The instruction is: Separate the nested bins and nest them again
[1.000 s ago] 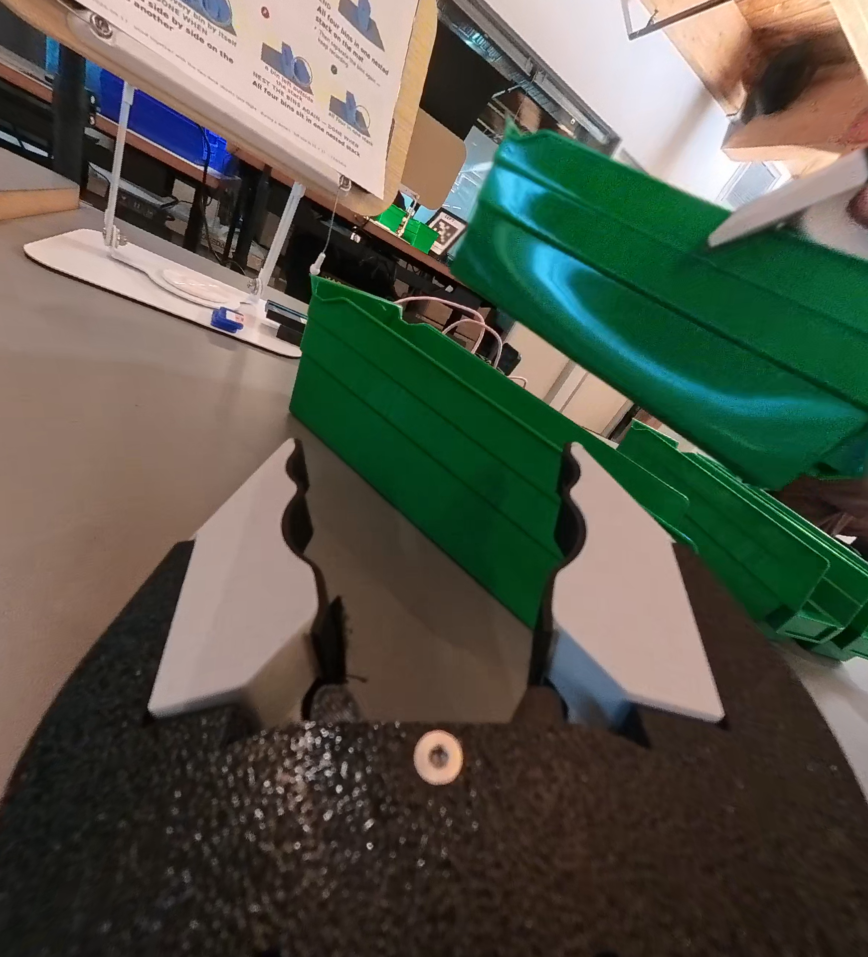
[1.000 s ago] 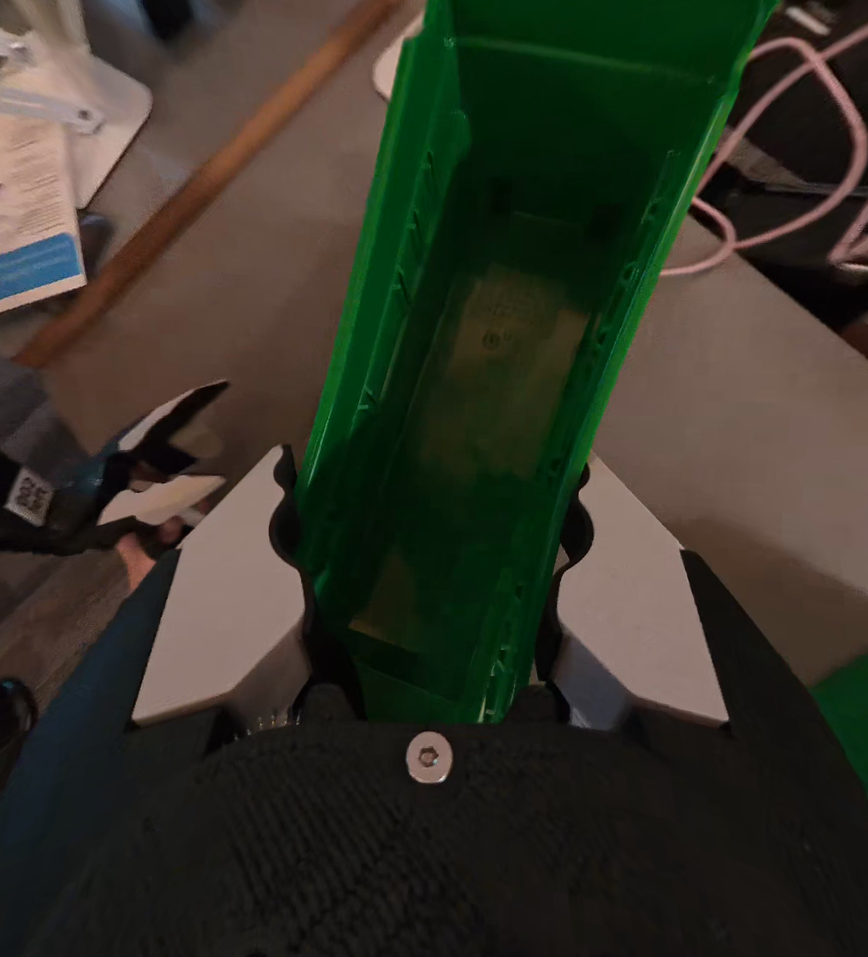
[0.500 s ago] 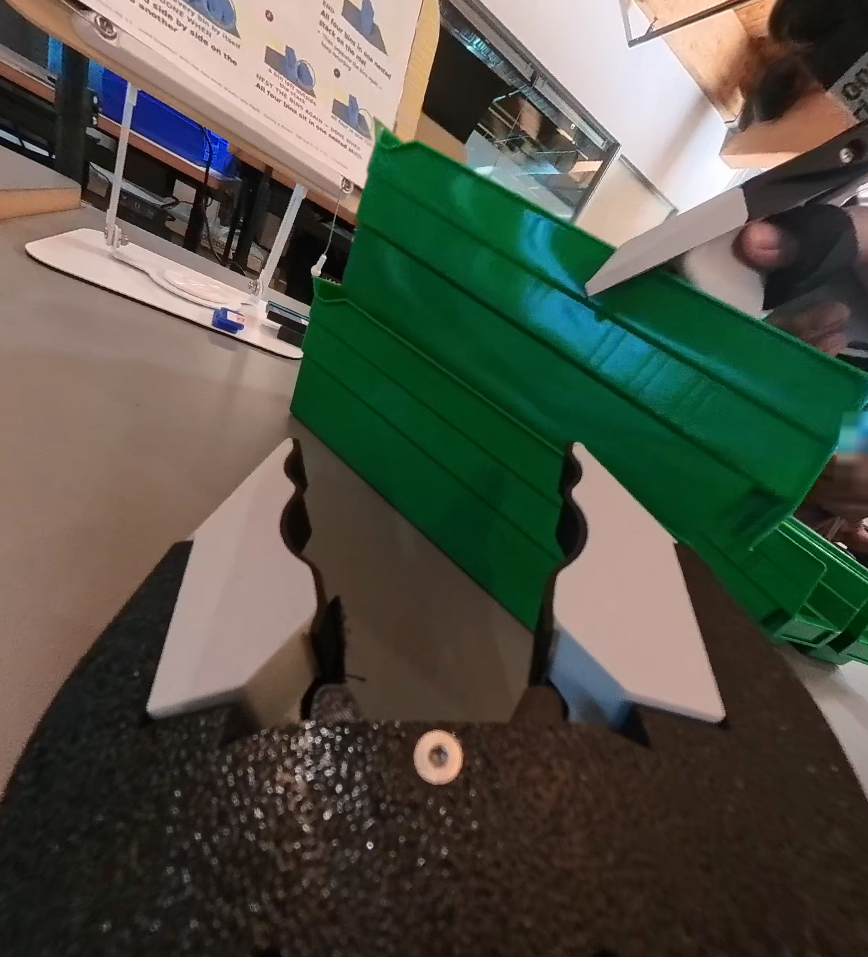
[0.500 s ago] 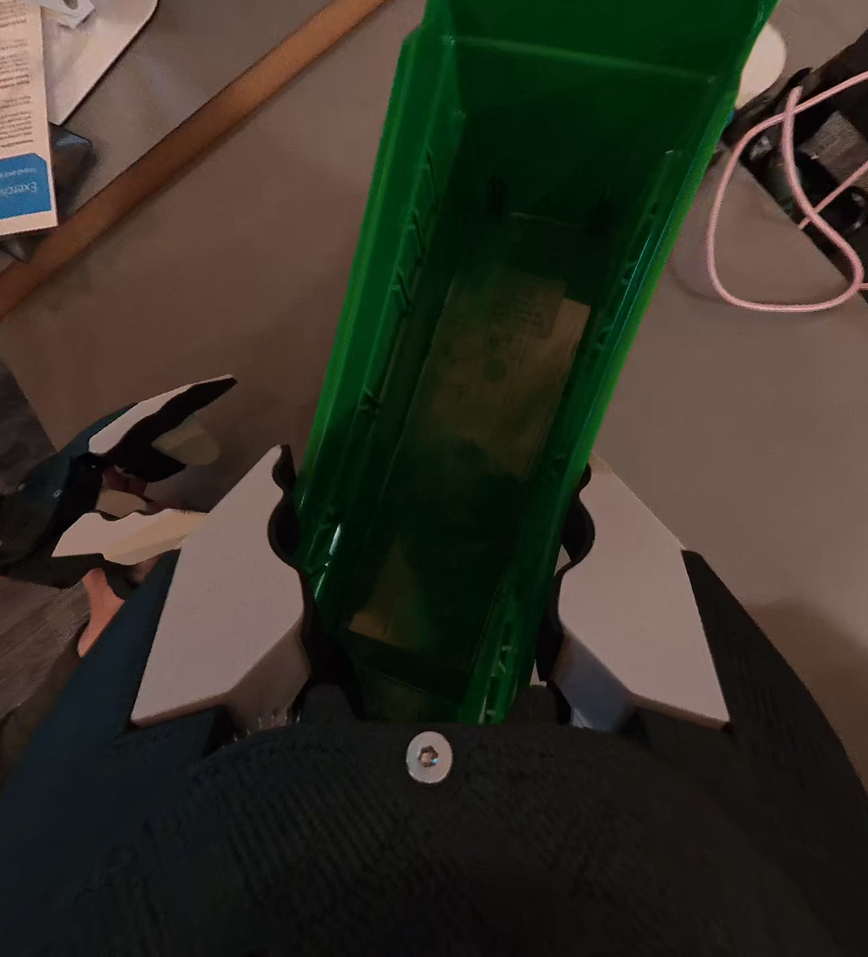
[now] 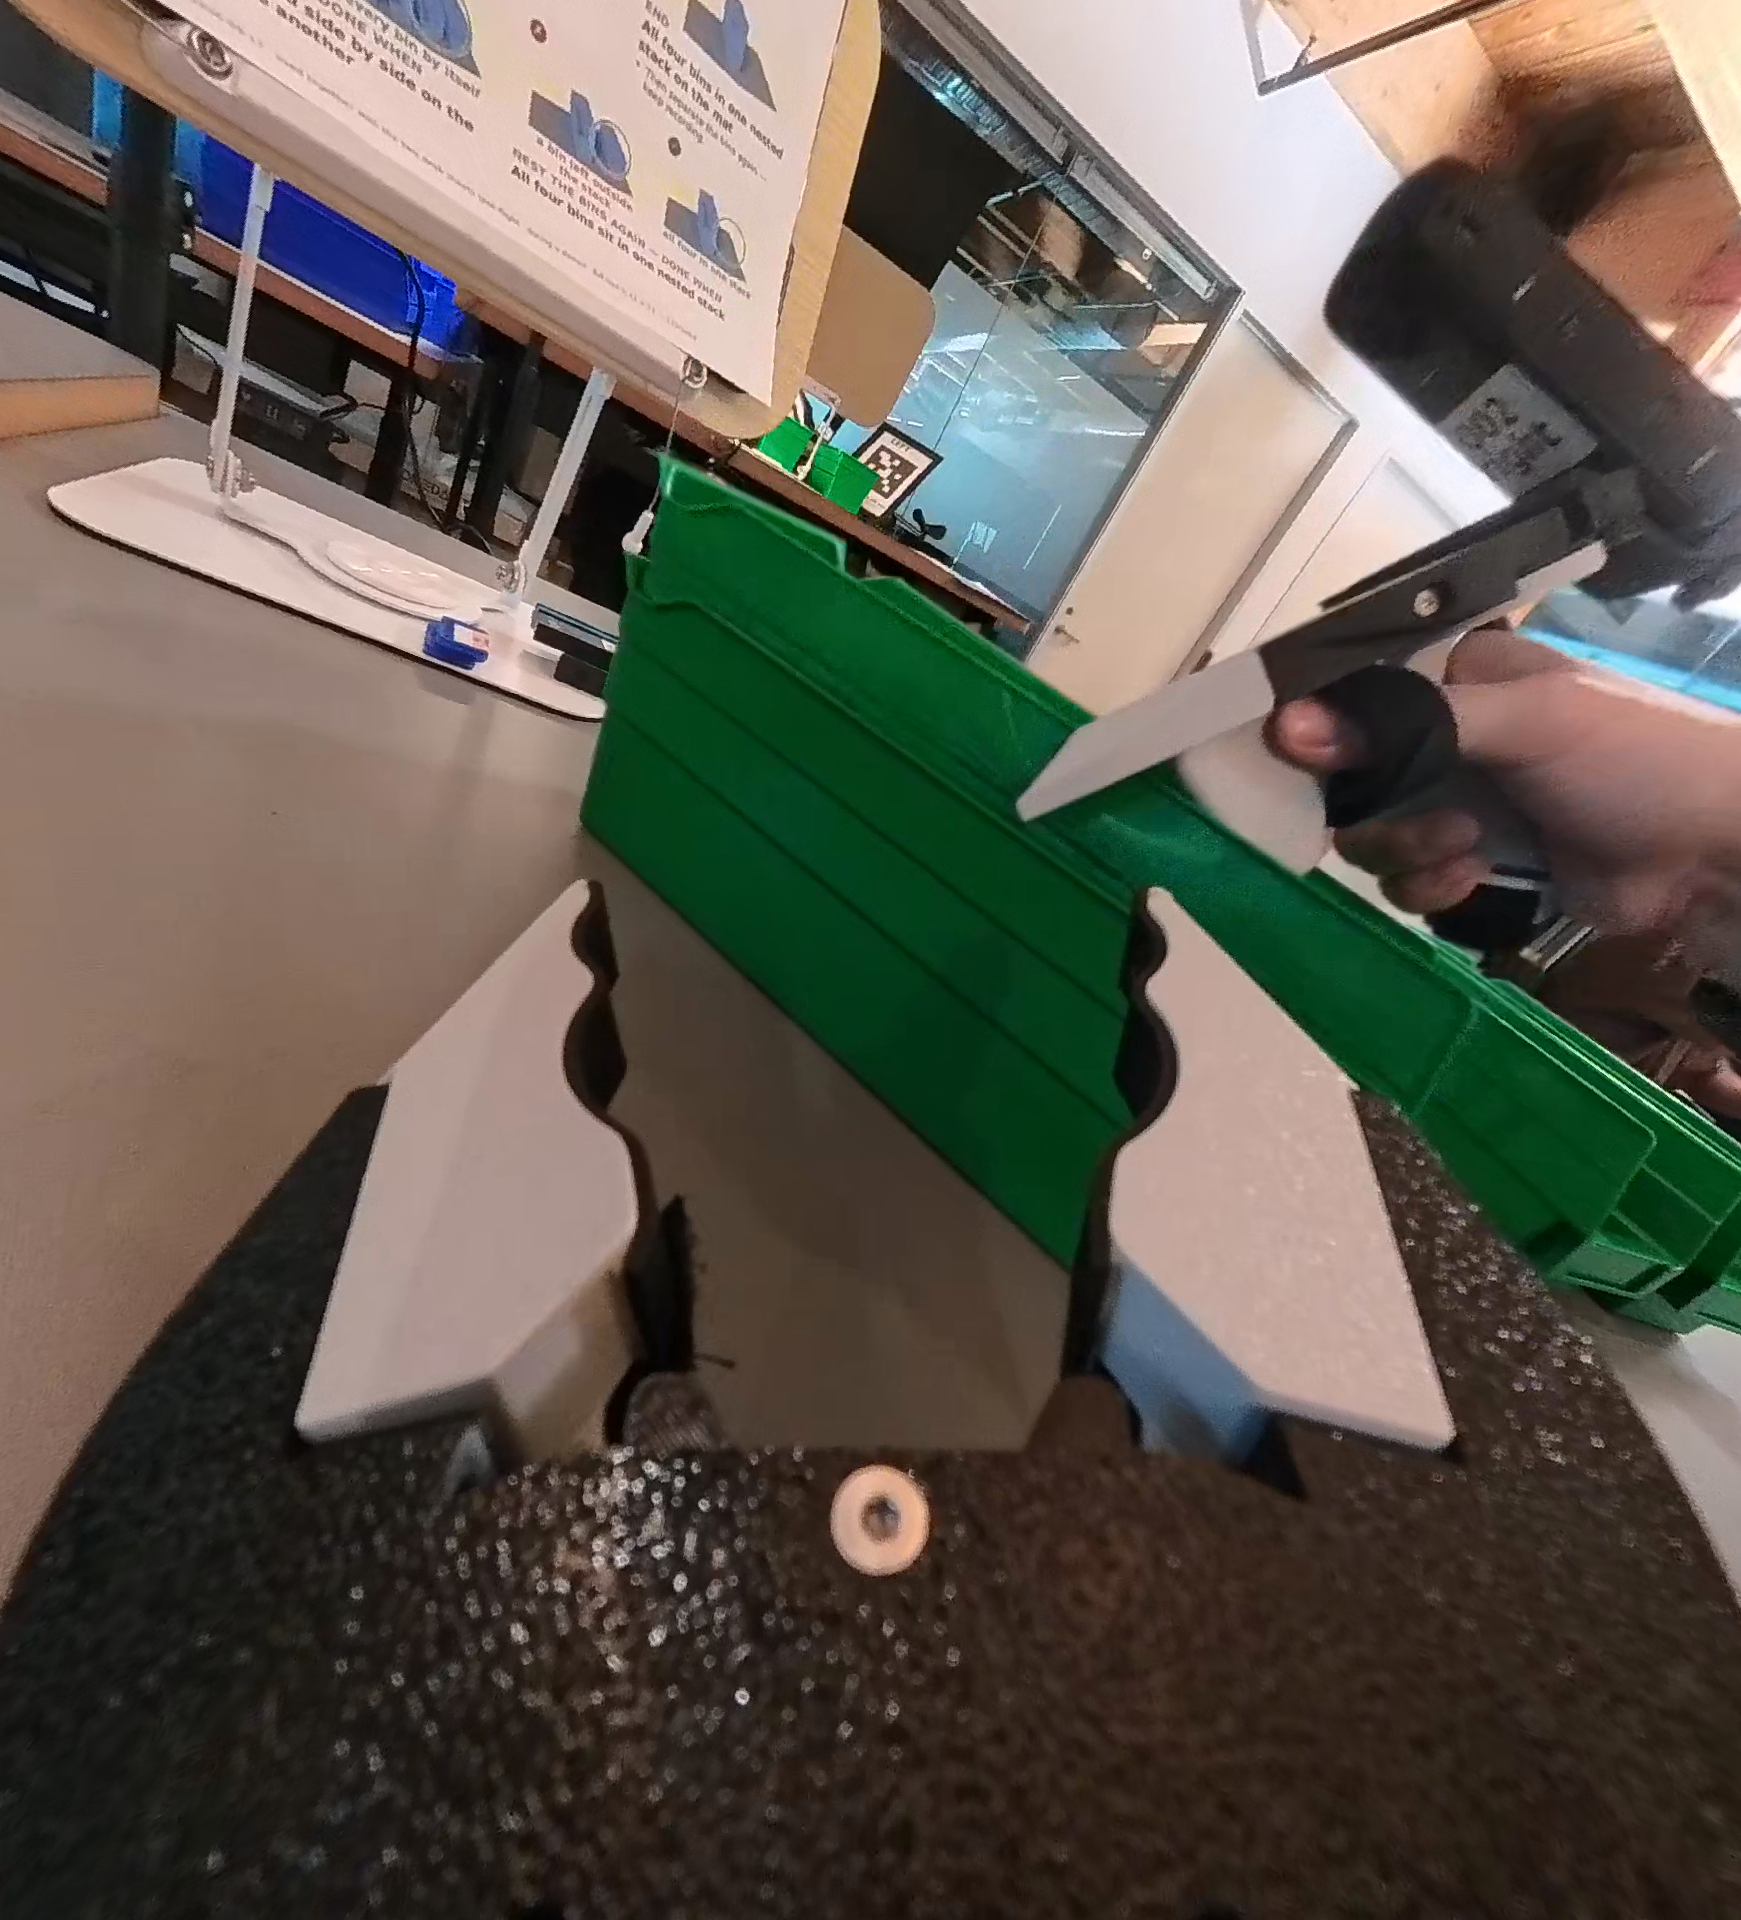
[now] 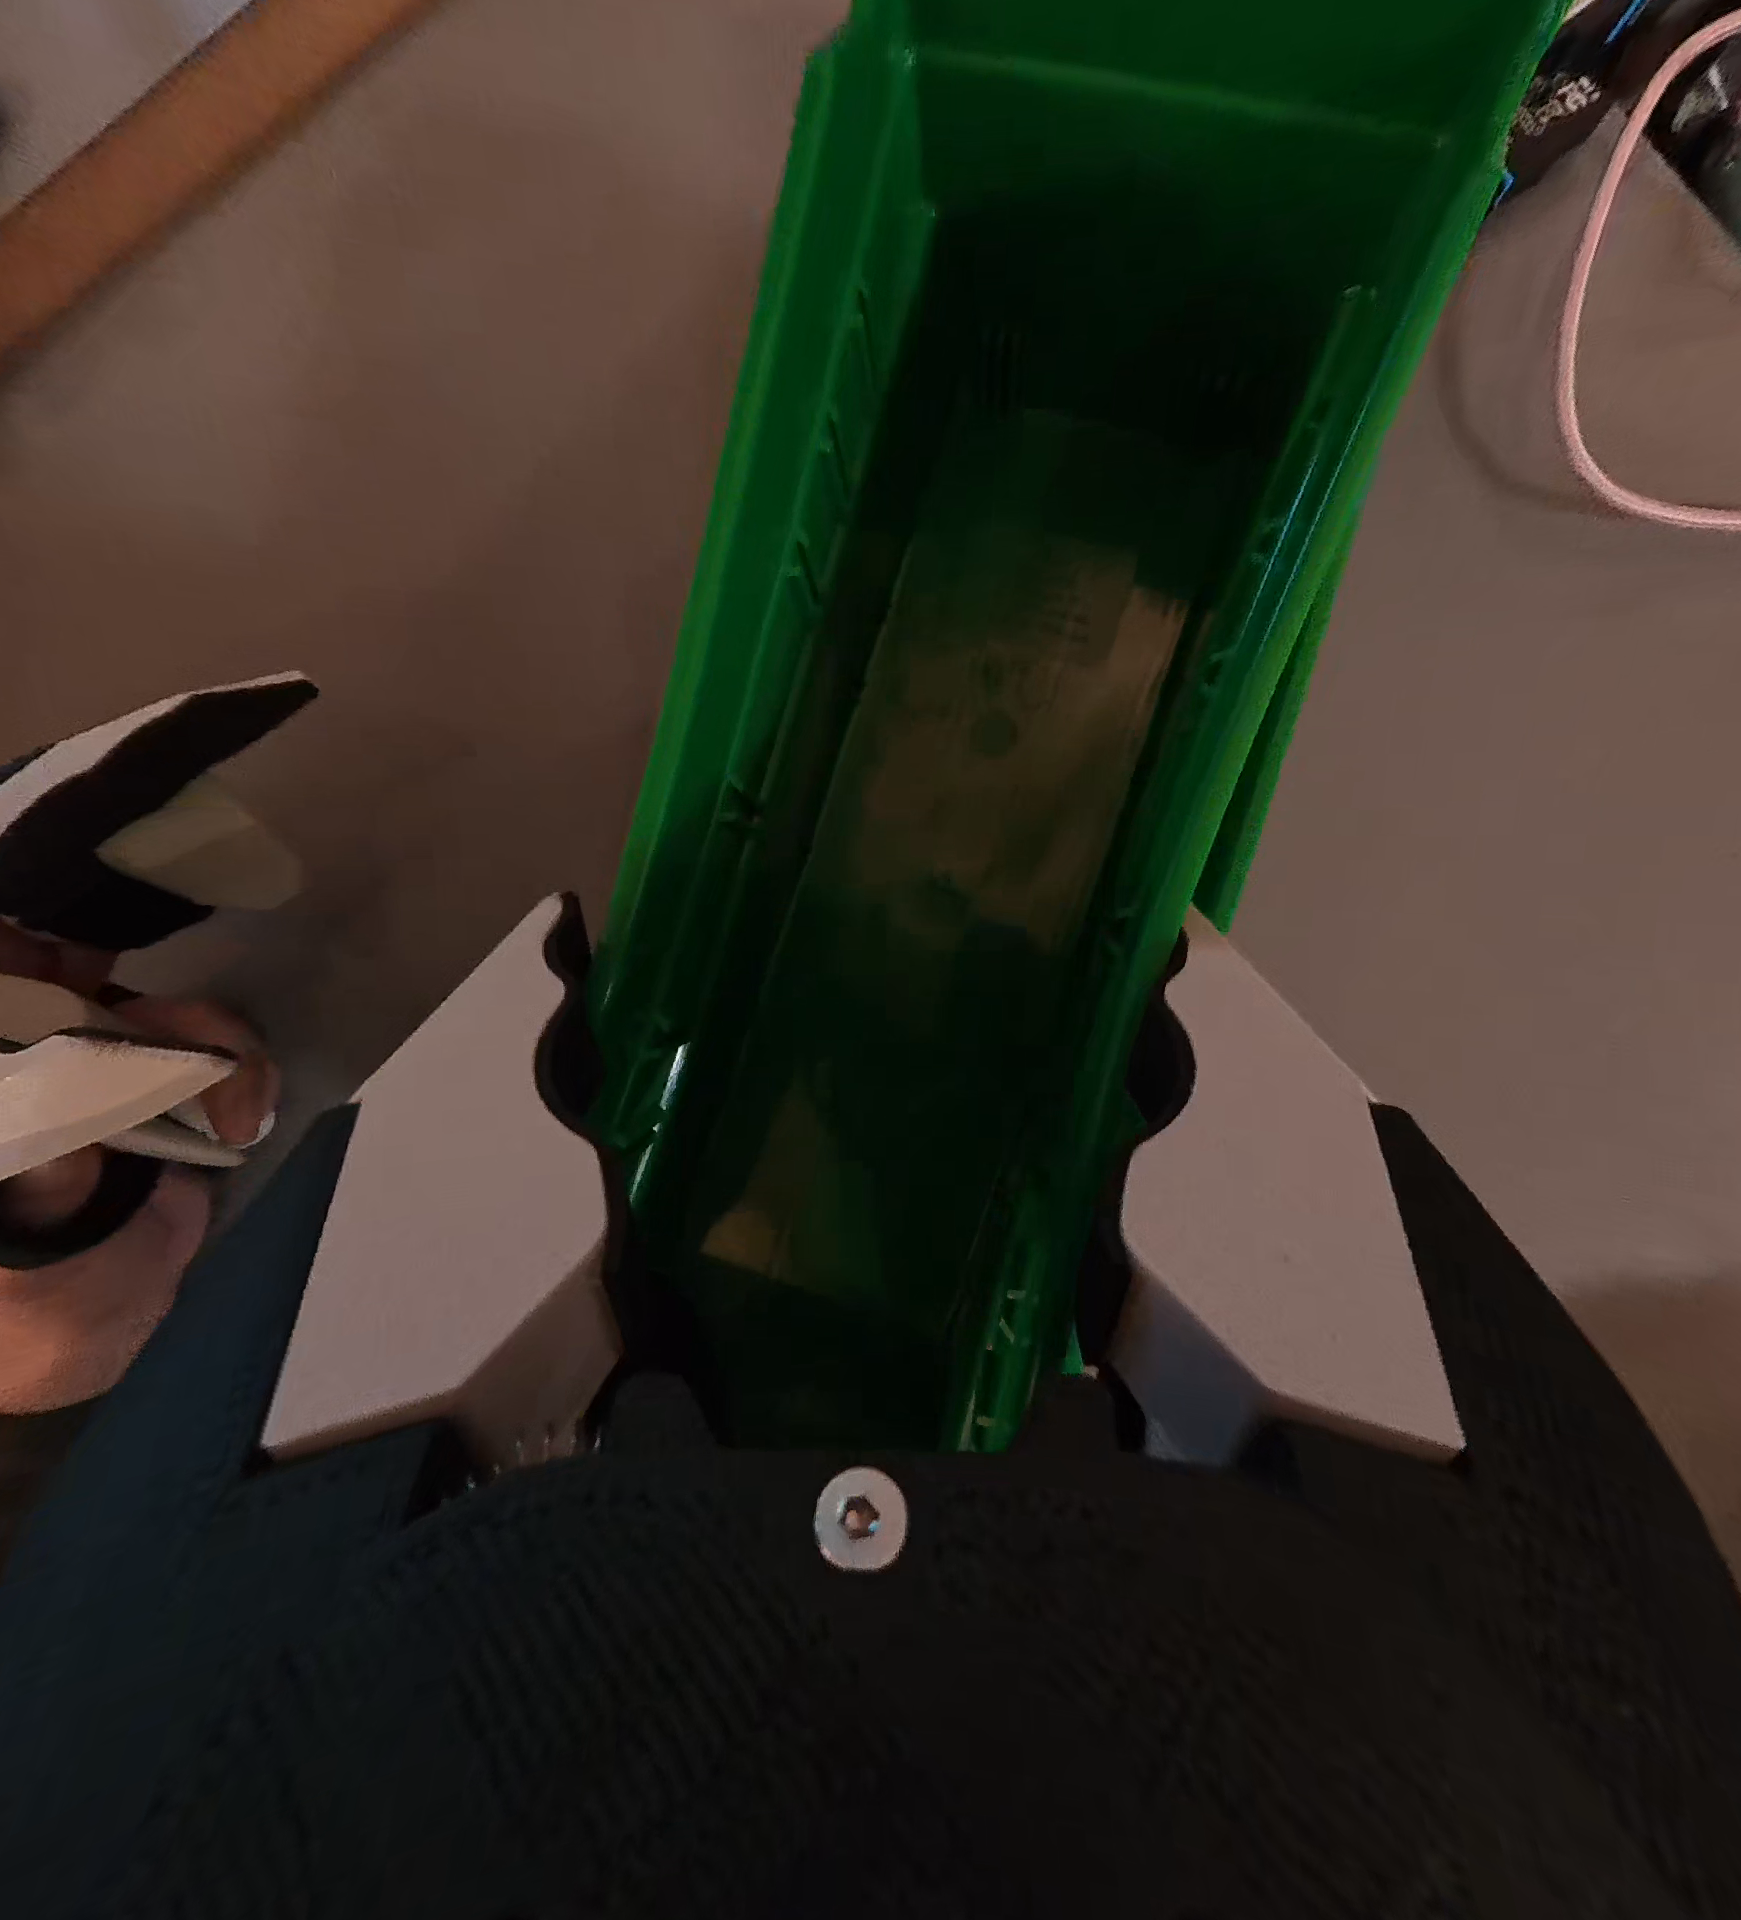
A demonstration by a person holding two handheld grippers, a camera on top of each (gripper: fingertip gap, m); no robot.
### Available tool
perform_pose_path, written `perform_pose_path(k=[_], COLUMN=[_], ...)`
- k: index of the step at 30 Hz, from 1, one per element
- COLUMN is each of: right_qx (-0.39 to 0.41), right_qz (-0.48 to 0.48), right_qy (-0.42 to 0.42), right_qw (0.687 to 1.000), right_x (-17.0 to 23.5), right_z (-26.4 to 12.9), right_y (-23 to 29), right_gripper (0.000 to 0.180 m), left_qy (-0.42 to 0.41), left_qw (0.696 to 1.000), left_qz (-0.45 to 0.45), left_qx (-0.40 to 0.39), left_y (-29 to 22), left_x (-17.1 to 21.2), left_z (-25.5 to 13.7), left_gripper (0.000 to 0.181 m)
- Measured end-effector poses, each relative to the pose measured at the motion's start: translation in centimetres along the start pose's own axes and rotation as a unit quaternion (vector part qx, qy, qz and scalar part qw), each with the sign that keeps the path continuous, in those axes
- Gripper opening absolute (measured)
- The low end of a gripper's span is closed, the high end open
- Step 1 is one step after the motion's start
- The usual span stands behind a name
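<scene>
Your right gripper (image 6: 864,1122) clamps the top green bin (image 6: 1032,665), now seated in the stack (image 5: 949,935) on the table (image 5: 170,831). Press it level before releasing (left gripper (image 5: 871,1122) idles agape, near-left).

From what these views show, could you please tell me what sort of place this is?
Probably a workshop or lab set up for recording: green bins on a grey worktable, an instruction sheet on a stand, glass partitions behind, and pink cables.

Left wrist view: bright daylight from windows (image 5: 1074,343) behind, strong wide-angle bending at edges, slight motion blur upper right. Right wrist view: dim, warm cast, table (image 6: 346,436) softly blurred.
</scene>
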State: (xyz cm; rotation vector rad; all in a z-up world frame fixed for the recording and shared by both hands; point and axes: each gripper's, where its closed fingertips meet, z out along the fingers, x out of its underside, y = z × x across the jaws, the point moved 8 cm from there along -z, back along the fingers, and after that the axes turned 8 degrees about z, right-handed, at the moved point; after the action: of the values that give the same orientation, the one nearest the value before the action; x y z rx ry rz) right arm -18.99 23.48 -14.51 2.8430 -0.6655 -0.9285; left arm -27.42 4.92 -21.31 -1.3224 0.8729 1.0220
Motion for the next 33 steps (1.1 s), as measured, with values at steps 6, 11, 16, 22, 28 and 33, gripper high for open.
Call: perform_pose_path(k=[6,11,16,22,28,33], right_qx=[0.008,-0.094,-0.038,0.144,0.200,0.199], right_qz=[0.005,0.041,0.029,0.134,0.273,0.302], right_qy=[-0.016,-0.068,-0.102,-0.031,0.053,0.082], right_qw=[1.000,0.992,0.994,0.980,0.940,0.929], right_x=[0.2,-0.3,0.5,6.3,14.3,17.1], right_z=[0.4,-3.3,-9.5,-16.3,-17.4,-16.0], right_y=[0.3,1.5,-2.4,-15.0,-23.9,-25.9], right_gripper=[0.125,0.157,0.157,0.150,0.156,0.146], left_qy=[0.000,-0.001,0.001,-0.001,0.000,-0.002], left_qw=[1.000,1.000,1.000,1.000,1.000,1.000], left_qz=[0.000,0.001,0.002,0.001,0.002,0.002], left_qx=[0.002,0.003,0.002,0.001,-0.001,0.000], left_y=[0.0,-0.1,-0.1,-0.1,-0.1,-0.1], left_x=[0.0,0.0,0.0,0.0,0.0,0.0], left_z=[0.0,0.0,0.0,0.0,0.0,0.0], left_gripper=[0.096,0.096,0.096,0.096,0.096,0.096])
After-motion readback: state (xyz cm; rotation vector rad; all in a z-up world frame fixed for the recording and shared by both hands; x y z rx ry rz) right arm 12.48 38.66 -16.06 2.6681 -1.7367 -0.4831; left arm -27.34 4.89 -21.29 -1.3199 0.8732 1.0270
